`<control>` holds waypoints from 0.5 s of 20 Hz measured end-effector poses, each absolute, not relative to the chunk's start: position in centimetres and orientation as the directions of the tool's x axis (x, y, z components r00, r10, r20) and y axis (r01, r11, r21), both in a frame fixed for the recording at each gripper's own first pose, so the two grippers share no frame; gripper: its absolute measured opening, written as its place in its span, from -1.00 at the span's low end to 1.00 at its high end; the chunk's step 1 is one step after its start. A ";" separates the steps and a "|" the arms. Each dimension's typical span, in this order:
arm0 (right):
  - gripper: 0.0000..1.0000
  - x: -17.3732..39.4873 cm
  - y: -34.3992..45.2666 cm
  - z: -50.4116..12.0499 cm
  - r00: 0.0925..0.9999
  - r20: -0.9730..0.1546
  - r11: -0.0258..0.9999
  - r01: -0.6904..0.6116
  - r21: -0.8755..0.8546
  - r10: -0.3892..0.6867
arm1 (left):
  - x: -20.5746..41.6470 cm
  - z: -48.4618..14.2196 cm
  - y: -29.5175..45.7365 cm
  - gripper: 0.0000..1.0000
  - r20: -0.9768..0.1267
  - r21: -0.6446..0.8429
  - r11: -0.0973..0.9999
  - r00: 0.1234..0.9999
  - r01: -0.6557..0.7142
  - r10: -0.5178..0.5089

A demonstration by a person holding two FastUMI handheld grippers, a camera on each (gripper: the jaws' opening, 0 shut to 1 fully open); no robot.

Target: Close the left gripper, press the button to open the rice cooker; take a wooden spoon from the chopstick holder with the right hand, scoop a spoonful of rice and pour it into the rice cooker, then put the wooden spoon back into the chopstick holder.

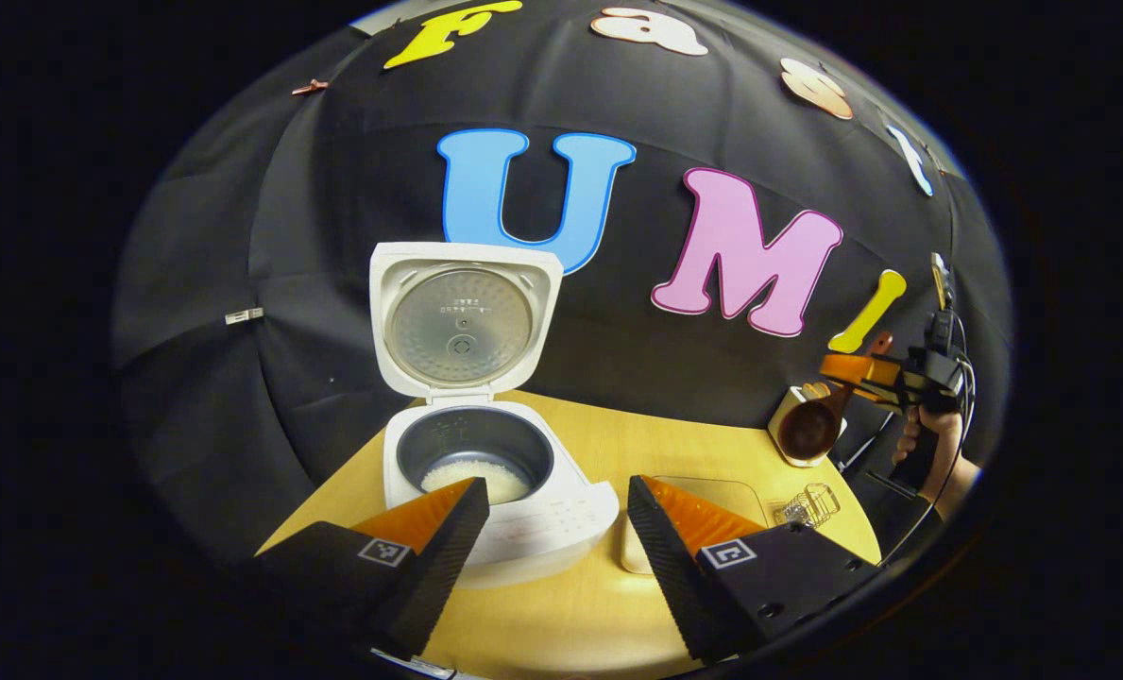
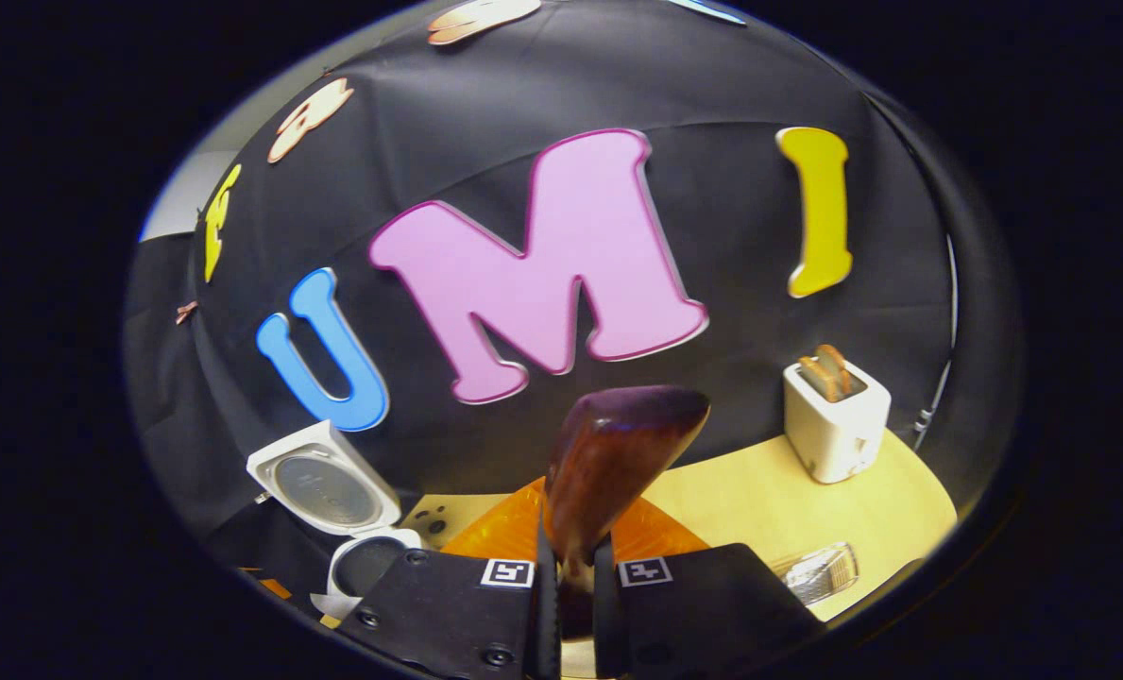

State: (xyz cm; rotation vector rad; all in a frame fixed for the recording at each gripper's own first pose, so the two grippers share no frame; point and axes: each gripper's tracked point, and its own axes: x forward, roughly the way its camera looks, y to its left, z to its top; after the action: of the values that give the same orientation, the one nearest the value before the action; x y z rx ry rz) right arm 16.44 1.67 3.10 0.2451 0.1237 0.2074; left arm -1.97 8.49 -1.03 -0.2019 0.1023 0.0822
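Yellow table [image 1: 608, 614], one rice cooker [image 1: 485, 491], one wooden spoon [image 2: 618, 453]

cooker [image 1: 485, 515]: white shell, dark grey inner pot, silver disc inside the raised lid
rice [image 1: 476, 477]: white
spoon [image 2: 618, 453]: glossy dark reddish-brown wood
table [image 1: 561, 604]: light yellow wood tone
toaster [image 2: 835, 425]: white, with tan slices in its slots
holder [image 1: 811, 505]: clear, fine wire-grid pattern
tray [image 1: 731, 496]: pale cream
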 end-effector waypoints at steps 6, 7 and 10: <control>-0.65 17.6 -8.7 1.0 0.987 -0.141 0.963 -0.032 0.268 0.072 | -1.4 -0.9 5.7 0.92 -0.123 -0.176 0.977 0.988 -0.119 0.098; -0.65 17.8 -10.1 0.4 0.987 -0.149 0.963 -0.010 0.270 0.053 | -1.5 -0.9 5.4 0.92 -0.128 -0.168 0.978 0.986 -0.125 0.104; -0.65 18.5 -13.9 -2.6 0.983 -0.182 0.960 0.049 0.277 0.002 | -1.7 -1.3 4.9 0.92 -0.148 -0.155 0.974 0.979 -0.164 0.141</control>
State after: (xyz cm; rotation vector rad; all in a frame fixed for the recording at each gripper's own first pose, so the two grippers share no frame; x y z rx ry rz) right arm 18.47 -13.90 -2.56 0.2845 0.1817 -0.0237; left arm -1.72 4.91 -1.29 -0.1669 0.1365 0.1545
